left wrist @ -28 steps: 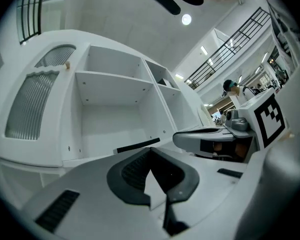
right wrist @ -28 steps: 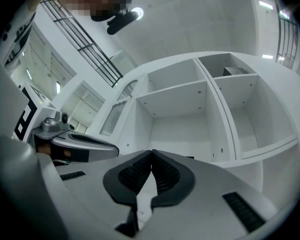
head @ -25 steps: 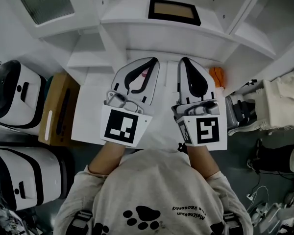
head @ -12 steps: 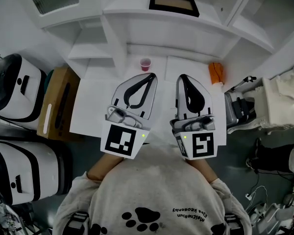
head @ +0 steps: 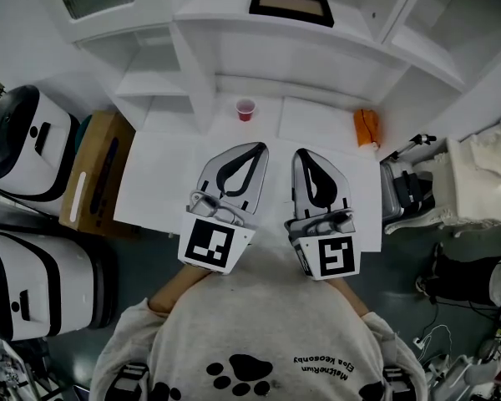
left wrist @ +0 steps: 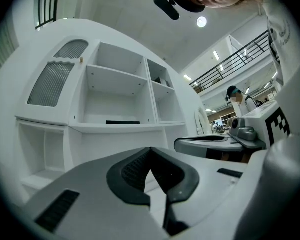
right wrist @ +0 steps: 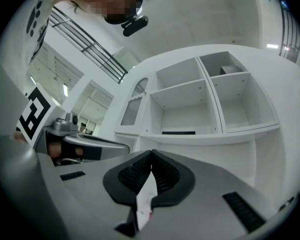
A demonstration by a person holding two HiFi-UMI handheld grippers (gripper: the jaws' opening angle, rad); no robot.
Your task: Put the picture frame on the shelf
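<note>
Shelf: white unit (head: 234,48), smooth painted panels, square bays; it stands behind the white table (head: 163,182)
Frame (head: 290,5): lies flat on the wide ledge; black rim, tan centre; well apart from both your grippers; task looks done
Handling: probably light, stiff and flat; face may be fragile; if you re-grip, pinch the rim at an edge, not the centre
Left gripper (head: 252,150): jaws together, nothing between; dark ribbed pads
Right gripper (head: 301,153): jaws together, empty; low over table, just beside left
Clutter: pink cup (head: 245,109), orange item (head: 366,127); both on table ahead of you
</note>
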